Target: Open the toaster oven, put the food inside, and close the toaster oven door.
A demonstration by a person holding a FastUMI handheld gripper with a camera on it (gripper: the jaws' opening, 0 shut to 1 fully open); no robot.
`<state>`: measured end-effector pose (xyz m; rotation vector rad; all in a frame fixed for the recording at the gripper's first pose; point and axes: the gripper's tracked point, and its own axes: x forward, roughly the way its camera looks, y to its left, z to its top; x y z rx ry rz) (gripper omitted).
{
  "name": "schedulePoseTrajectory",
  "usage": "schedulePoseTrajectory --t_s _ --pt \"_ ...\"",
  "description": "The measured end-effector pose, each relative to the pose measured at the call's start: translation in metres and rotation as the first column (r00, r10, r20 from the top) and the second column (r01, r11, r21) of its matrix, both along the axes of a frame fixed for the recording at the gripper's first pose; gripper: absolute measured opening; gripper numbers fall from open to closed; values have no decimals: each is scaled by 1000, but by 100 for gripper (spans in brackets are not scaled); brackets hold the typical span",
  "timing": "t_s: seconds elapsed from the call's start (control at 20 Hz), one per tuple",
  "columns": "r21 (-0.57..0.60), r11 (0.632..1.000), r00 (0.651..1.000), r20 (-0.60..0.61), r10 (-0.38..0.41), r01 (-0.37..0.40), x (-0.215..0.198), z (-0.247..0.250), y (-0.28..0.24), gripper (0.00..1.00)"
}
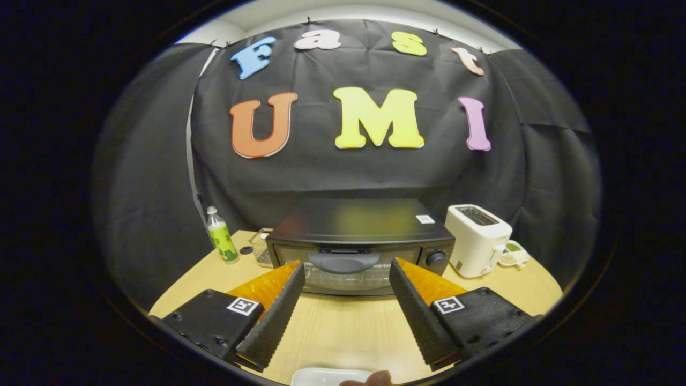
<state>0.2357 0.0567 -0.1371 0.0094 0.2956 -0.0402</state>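
- Gripper (345,273) fingers spread apart, holding nothing.
- Oven (360,244) just ahead, door shut.
- Toaster (478,239) beside its right; bottle (221,236) and basket (261,246) to its left.

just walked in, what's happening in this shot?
A person is holding the gripper open over the wooden table, aimed at the toaster oven just ahead of its fingers. The oven door is closed and nothing is gripped. A white toaster stands on one side of the oven, a bottle on the other.
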Motion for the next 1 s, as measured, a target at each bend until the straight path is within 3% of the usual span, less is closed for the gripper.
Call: schedulePoseTrajectory --t_s 0.25,0.55,1.0 --pt "-22 1000 989 147 14 -11 -74 55 4 100" --pt "20 999 983 182 40 -44 -142 50 16 100" --pt "85 994 980 193 45 -62 -162 52 13 100"
